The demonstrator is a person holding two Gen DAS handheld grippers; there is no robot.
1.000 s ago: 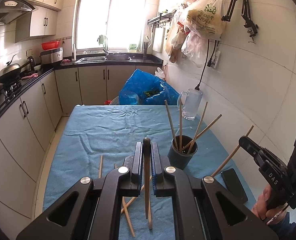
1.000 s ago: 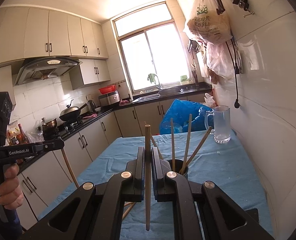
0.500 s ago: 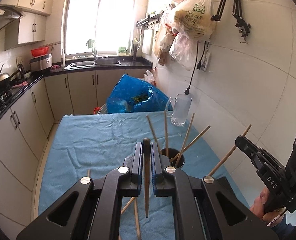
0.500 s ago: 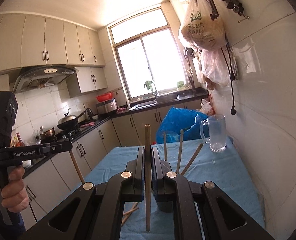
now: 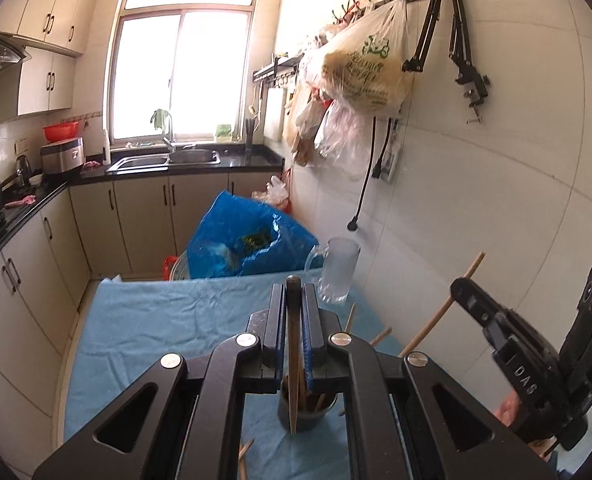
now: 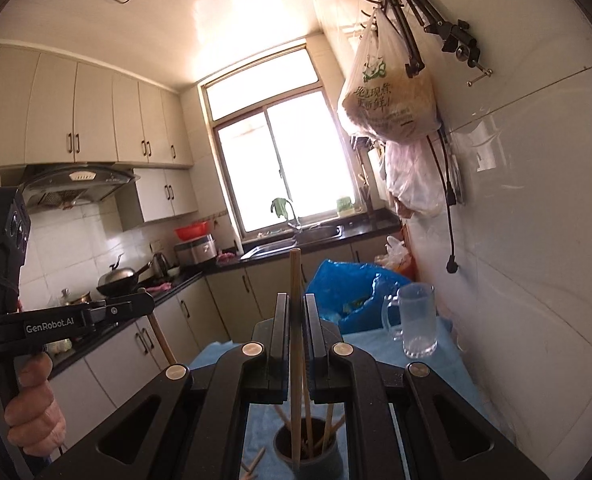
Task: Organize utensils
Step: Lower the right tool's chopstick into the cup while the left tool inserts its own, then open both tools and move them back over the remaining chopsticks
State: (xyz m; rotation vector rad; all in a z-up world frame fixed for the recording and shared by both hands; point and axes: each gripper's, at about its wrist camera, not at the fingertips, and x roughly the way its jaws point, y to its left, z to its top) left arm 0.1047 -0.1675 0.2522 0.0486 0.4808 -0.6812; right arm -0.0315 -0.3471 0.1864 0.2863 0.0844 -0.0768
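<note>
My left gripper (image 5: 293, 300) is shut on a dark-tipped wooden chopstick (image 5: 293, 364) that hangs upright, its lower tip at the rim of the dark holder cup (image 5: 304, 412). My right gripper (image 6: 295, 316) is shut on a pale wooden chopstick (image 6: 295, 380), also upright, its lower end down in the same cup (image 6: 308, 454). The cup holds several chopsticks. Loose chopsticks (image 5: 246, 450) lie on the blue cloth beside it. The right gripper shows in the left wrist view (image 5: 472, 296), the left gripper in the right wrist view (image 6: 144, 304).
The blue cloth covers the table (image 5: 156, 320). A glass mug (image 5: 338, 276) stands at the far right corner by the tiled wall (image 5: 496, 208). A blue bag (image 5: 248, 244) sits behind the table. Kitchen cabinets (image 5: 28, 280) run along the left.
Both grippers have risen and moved in over the holder cup, which now sits directly under the fingers. Each still holds its chopstick upright; the tips now reach the cup.
</note>
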